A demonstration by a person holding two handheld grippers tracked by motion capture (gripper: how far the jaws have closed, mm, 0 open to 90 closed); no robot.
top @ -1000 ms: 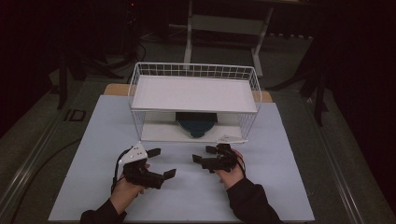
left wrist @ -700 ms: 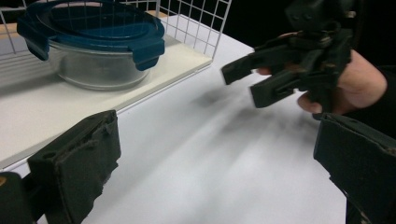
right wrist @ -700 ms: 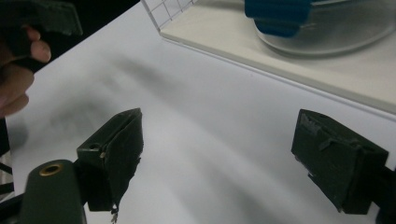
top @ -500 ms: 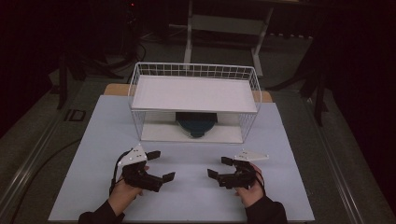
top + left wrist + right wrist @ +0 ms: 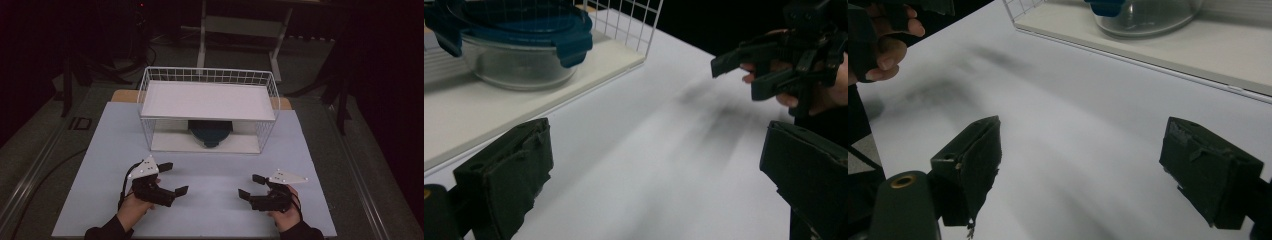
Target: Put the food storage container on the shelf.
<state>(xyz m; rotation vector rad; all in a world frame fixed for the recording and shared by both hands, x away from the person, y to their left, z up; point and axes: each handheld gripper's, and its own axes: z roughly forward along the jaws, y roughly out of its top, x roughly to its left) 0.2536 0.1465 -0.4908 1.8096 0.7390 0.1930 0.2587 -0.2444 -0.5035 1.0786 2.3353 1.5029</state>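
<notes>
Glass bowl parked in the rack, both grippers empty

Round glass bowl with blue clip lid (image 5: 210, 133) sits inside the white wire rack (image 5: 207, 80) at 12 o'clock; left gripper (image 5: 172, 179) and right gripper (image 5: 248, 186) jaws spread over the worktop (image 5: 115, 145).

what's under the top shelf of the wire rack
A glass container with a blue clip lid sits on the wire rack's bottom board. The top shelf covers its rear in the high view; contents can't be told.

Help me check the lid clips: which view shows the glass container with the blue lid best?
The left gripper view: the glass container sits close, with glass wall, blue lid and clips plain. The right gripper view cuts it off at the top edge. The high view shows it small and dark under the wire rack's shelf.
</notes>
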